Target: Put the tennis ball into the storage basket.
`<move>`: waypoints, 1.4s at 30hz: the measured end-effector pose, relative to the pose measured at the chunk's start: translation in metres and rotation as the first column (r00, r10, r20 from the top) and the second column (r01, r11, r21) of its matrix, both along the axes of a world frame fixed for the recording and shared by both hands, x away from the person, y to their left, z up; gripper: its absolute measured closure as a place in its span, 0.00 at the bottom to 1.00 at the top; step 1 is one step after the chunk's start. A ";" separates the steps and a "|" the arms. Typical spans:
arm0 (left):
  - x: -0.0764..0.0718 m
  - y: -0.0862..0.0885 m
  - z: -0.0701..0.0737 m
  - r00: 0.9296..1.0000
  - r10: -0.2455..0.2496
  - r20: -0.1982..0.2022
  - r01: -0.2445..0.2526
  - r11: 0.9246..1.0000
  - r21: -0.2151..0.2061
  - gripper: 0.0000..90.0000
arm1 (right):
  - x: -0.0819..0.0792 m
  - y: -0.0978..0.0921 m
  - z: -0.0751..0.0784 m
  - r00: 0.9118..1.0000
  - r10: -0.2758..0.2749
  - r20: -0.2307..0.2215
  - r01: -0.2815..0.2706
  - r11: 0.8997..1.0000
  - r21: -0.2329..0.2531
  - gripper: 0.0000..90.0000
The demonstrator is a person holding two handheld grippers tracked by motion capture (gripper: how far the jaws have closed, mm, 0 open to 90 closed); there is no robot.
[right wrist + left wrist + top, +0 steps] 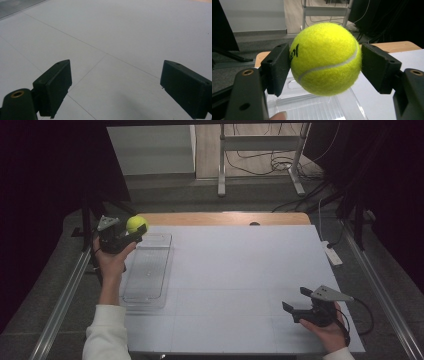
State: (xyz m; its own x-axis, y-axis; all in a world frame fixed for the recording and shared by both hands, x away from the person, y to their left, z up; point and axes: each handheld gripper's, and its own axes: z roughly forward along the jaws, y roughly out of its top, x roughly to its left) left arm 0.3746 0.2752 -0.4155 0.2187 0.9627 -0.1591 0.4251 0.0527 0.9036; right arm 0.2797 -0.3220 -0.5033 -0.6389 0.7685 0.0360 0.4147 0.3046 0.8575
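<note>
Tennis ball (326, 58) clamped in left gripper (325, 62) — above clear tray (148, 270)

The tennis ball (325, 58) bears black print, half hidden by the jaws and unreadable.

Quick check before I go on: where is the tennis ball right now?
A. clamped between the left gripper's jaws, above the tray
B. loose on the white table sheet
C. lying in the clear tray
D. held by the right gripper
A: the tennis ball sits pinched between both jaws of the left gripper, lifted over the far end of the clear tray.
</note>
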 end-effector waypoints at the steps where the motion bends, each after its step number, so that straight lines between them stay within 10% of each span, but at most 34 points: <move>1: 0.001 0.000 -0.001 1.000 0.000 -0.001 0.000 1.000 0.006 0.30 | 0.000 0.000 0.000 1.000 0.000 0.000 0.000 1.000 0.000 0.12; 42: 0.019 0.013 -0.031 0.989 0.059 -0.134 -0.054 0.998 0.040 0.30 | 0.000 0.000 0.000 1.000 0.000 0.000 0.000 1.000 0.001 0.12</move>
State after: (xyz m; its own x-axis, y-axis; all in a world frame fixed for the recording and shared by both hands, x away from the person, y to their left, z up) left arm 0.3938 0.2881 -0.4460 0.1430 0.9786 -0.1477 0.5403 0.0479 0.8401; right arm 0.2797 -0.3221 -0.5032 -0.6391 0.7682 0.0368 0.4144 0.3037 0.8579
